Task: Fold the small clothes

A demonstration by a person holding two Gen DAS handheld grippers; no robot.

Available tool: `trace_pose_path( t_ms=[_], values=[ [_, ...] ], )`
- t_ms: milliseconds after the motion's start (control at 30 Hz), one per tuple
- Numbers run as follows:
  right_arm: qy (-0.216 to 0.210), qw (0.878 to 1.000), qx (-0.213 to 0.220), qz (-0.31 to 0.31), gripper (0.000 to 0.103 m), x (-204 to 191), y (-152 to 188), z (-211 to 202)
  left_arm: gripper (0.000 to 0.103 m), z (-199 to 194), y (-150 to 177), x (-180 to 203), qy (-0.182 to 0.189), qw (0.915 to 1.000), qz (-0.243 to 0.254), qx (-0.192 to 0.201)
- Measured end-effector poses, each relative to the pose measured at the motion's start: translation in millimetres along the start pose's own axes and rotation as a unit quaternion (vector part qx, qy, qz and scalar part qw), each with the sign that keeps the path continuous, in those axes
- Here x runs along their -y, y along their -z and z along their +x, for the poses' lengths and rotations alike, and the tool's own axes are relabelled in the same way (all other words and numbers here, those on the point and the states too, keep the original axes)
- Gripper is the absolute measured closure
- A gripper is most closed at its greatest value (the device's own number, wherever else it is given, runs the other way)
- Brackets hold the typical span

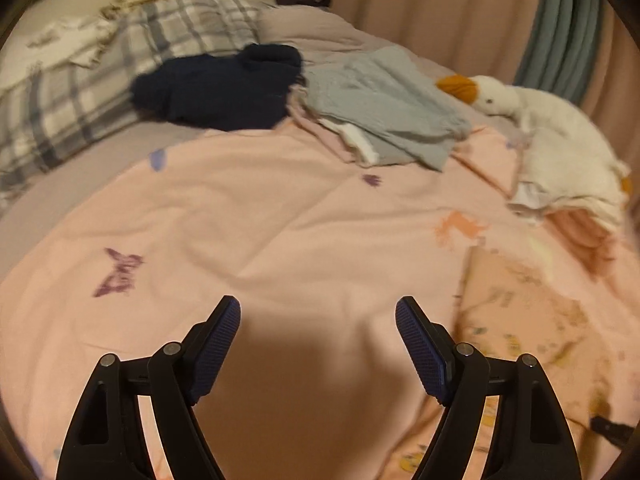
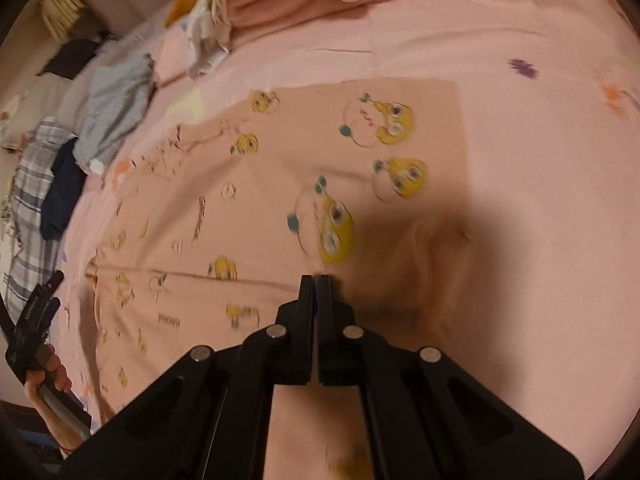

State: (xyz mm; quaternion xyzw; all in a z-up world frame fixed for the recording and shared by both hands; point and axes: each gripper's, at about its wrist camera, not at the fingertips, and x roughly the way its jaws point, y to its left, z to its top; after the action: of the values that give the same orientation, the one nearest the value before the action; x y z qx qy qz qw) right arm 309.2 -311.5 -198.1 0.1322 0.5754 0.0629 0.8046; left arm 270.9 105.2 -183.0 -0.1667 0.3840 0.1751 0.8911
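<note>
A small pink garment (image 2: 280,184) printed with yellow cartoon faces lies spread on the pink bedspread (image 2: 520,160). My right gripper (image 2: 317,278) is shut on a fold of this garment near its middle. The garment's edge also shows in the left wrist view (image 1: 528,312) at the right. My left gripper (image 1: 318,312) is open and empty, held over the bare bedspread (image 1: 280,220) to the left of the garment. It shows in the right wrist view (image 2: 36,312) at the far left, held by a hand.
A navy garment (image 1: 220,88) and a pile of grey-blue and pink clothes (image 1: 384,108) lie at the far side of the bed. A white plush goose (image 1: 552,128) lies at the right by the curtain (image 1: 440,12). Plaid pillows (image 1: 120,64) are at the left.
</note>
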Motion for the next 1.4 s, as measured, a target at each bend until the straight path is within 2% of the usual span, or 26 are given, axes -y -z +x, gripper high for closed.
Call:
trace_pose_path(
  t_ms=[33,67,133,167,267,333,400,433,467,533,633,667,733,800,867,900,933,967,1000,1033,1100,1167,1233,1267,1333,1400],
  values=[
    [0.004,1.0,0.011,-0.017,0.092,-8.9,-2.0,-9.2,0.022,0.8,0.1,3.7,0.016,0.9998,0.007,-0.005],
    [-0.002,0.999,0.027,-0.032,0.092,-20.1,-0.1,-16.9,0.022,1.3,2.4,10.4,0.029,0.9995,0.015,-0.005],
    [-0.042,0.995,0.068,-0.065,0.089,-43.2,-2.1,-26.2,0.022,1.3,10.8,27.2,0.059,0.9975,0.039,0.002],
    [-0.051,0.994,0.074,-0.063,0.081,-47.3,-1.0,-25.0,0.022,5.2,16.0,39.3,0.086,0.9946,0.057,0.007],
    [-0.112,0.992,0.044,-0.028,0.08,-64.5,-15.0,4.8,0.022,26.8,28.9,66.9,0.142,0.9836,0.111,0.008],
    [-0.145,0.989,0.033,-0.023,0.08,-76.0,-18.8,27.2,0.022,52.0,36.2,78.4,0.113,0.9826,0.144,-0.031],
    [-0.122,0.992,0.012,-0.032,0.08,-87.9,-12.1,53.2,0.022,69.3,38.0,78.7,0.076,0.9826,0.153,-0.074],
    [-0.107,0.993,0.001,-0.042,0.087,-94.4,-5.6,60.4,0.022,66.4,37.8,80.0,0.066,0.9814,0.165,-0.074],
    [-0.093,0.994,0.017,-0.059,0.094,-94.9,1.8,60.2,0.022,64.1,37.6,81.0,0.034,0.9795,0.18,-0.084],
    [-0.09,0.992,0.021,-0.082,0.095,-91.7,11.4,50.7,0.019,60.2,35.6,78.4,0.007,0.9792,0.179,-0.094],
    [-0.109,0.992,-0.023,-0.057,0.095,-78.0,14.2,39.9,0.018,61.7,30.8,71.2,0.016,0.9784,0.164,-0.125],
    [-0.11,0.993,-0.031,-0.043,0.089,-75.2,10.9,37.5,0.018,60.3,28.3,68.5,0.018,0.979,0.154,-0.132],
    [-0.105,0.993,-0.017,-0.043,0.087,-75.7,9.2,28.8,0.018,52.1,21.8,63.5,0.024,0.9809,0.127,-0.146],
    [-0.098,0.993,0.019,-0.056,0.082,-78.9,2.9,15.8,0.019,37.6,19.7,61.0,0.022,0.983,0.123,-0.135],
    [-0.107,0.992,0.049,-0.051,0.069,-76.7,-7.2,18.9,0.02,12.9,12.7,63.4,0.015,0.9875,0.137,-0.076],
    [-0.1,0.992,0.054,-0.047,0.067,-72.5,-10.5,22.9,0.02,-1.1,9.9,65.3,0.023,0.9879,0.15,-0.034],
    [-0.077,0.995,0.047,-0.031,0.067,-65.5,-14.2,29.8,0.02,-15.8,8.1,69.9,0.035,0.9847,0.17,0.014],
    [-0.035,0.999,0.024,-0.001,0.081,-53.2,-13.8,41.7,0.02,-24.5,6.4,76.0,0.044,0.9792,0.193,0.045],
    [-0.029,0.999,0.015,0.016,0.091,-41.7,-11.6,48.6,0.02,-26.3,1.8,84.3,0.049,0.9742,0.213,0.057],
    [-0.056,0.998,0.028,0.021,0.093,-30.9,-9.3,44.5,0.02,-20.0,-6.8,95.7,0.056,0.97,0.231,0.048],
    [-0.105,0.993,0.026,0.046,0.09,-15.2,-7.0,38.7,0.02,5.0,-26.7,114.6,0.1,0.9626,0.251,-0.012],
    [-0.156,0.984,0.02,0.078,0.086,3.1,-5.6,34.3,0.02,34.6,-42.2,130.3,0.141,0.9605,0.228,-0.073],
    [-0.172,0.982,0.021,0.077,0.082,11.9,-4.6,28.5,0.02,48.8,-48.0,141.3,0.148,0.965,0.201,-0.079],
    [-0.172,0.982,0.027,0.072,0.079,13.0,-3.0,27.2,0.02,52.0,-46.7,149.5,0.156,0.963,0.207,-0.072],
    [-0.18,0.981,0.031,0.064,0.078,22.2,-3.1,24.3,0.02,56.6,-35.5,172.8,0.169,0.9491,0.257,-0.066],
    [-0.197,0.976,0.025,0.084,0.076,26.5,-7.5,26.8,0.02,65.2,-19.7,195.5,0.154,0.93,0.325,-0.077]
  ],
)
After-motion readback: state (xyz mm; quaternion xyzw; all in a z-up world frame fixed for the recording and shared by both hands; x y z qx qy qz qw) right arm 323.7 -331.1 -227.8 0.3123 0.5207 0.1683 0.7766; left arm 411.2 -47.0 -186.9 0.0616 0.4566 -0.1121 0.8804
